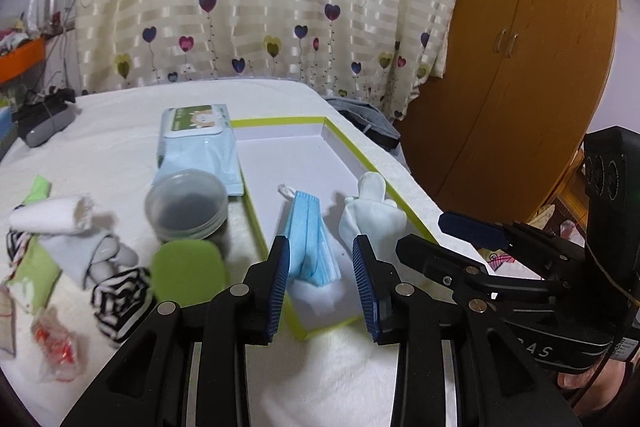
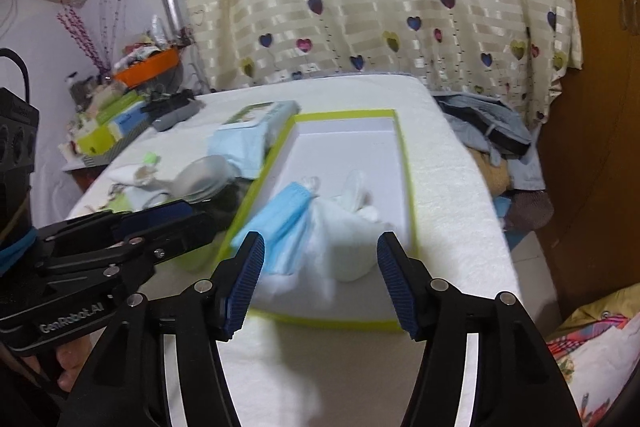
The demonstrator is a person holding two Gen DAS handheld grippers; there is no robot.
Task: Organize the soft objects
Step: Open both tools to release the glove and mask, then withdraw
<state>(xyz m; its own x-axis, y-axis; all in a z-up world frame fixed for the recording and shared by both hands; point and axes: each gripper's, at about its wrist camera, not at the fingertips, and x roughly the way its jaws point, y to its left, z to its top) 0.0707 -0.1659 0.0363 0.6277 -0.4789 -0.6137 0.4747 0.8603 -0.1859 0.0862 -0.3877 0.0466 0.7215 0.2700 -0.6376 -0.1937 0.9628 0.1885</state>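
Both sets of fingers stood apart and empty — left gripper (image 1: 322, 281), right gripper (image 2: 320, 281). Blue mask (image 1: 308, 239) lay in the green-edged box (image 1: 362, 149) at frame centre, just beyond the left fingers, long axis running away from them; left hand nearer. Striped socks (image 1: 120, 301) waited lower left on the desk (image 1: 120, 131) — outside the box.

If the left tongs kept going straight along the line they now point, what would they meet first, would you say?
Most likely the folded light-blue face mask, lying inside the shallow white box with the lime-green rim. The open left tongs frame it between their blue pads, though how far off it lies is hard to judge.
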